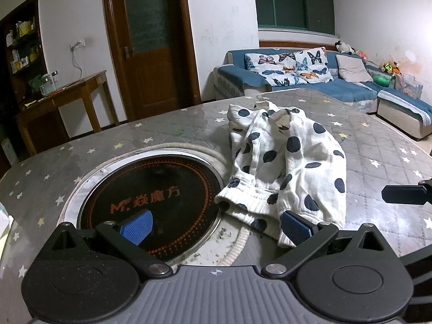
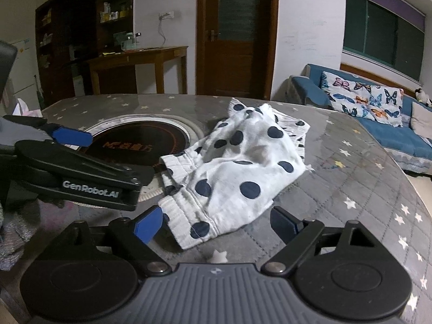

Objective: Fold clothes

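A white garment with dark blue polka dots (image 1: pixel 286 162) lies crumpled on the round grey star-patterned table (image 1: pixel 378 140). Its ribbed waistband faces me. My left gripper (image 1: pixel 216 228) is open, with its right blue pad (image 1: pixel 294 228) touching the waistband edge and its left pad over the black cooktop. In the right wrist view the garment (image 2: pixel 237 167) lies just ahead. My right gripper (image 2: pixel 218 225) is open, its jaws on either side of the near waistband corner. The left gripper (image 2: pixel 81 162) shows at the left of that view.
A black round induction cooktop (image 1: pixel 151 191) is set into the table's middle, partly under the garment. A blue sofa with butterfly cushions (image 1: pixel 297 73) stands behind the table. A wooden desk (image 1: pixel 67 94), a door and dark shelves stand by the far wall.
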`<state>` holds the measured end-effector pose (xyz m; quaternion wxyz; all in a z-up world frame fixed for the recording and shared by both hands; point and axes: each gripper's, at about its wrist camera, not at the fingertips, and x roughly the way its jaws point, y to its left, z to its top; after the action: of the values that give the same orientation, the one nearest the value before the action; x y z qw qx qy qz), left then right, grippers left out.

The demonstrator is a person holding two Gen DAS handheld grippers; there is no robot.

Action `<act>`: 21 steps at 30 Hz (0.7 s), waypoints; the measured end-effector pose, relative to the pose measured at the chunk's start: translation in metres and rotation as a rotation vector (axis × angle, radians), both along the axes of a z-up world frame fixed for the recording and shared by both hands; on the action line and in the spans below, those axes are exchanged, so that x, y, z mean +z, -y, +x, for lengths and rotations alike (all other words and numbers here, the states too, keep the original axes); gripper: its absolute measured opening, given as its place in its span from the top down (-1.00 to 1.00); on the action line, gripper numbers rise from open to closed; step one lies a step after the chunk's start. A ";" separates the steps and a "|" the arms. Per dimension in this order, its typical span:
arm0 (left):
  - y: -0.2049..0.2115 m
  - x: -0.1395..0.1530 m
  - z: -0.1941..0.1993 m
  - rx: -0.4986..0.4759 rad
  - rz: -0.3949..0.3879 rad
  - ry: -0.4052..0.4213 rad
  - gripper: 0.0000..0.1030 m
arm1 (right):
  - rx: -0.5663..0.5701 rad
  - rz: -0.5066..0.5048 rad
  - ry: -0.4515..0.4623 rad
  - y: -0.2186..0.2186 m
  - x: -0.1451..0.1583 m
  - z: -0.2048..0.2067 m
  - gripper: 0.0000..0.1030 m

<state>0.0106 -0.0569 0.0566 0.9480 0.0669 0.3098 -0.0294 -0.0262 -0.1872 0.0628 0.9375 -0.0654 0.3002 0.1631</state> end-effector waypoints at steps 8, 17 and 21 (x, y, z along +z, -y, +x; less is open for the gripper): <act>-0.013 0.003 0.021 0.047 0.004 0.009 -0.97 | 0.051 0.004 -0.008 -0.012 0.000 0.010 -0.53; -0.028 -0.002 0.053 0.059 -0.034 -0.044 -0.61 | 0.103 0.000 -0.018 -0.026 -0.002 0.024 -0.37; -0.022 -0.011 0.065 0.011 -0.054 -0.077 -0.61 | 0.115 -0.018 -0.031 -0.033 -0.008 0.029 -0.30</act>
<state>0.0760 -0.0346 0.0460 0.9369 0.0383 0.3456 -0.0353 0.0031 -0.1547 0.0546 0.9213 -0.0883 0.3118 0.2151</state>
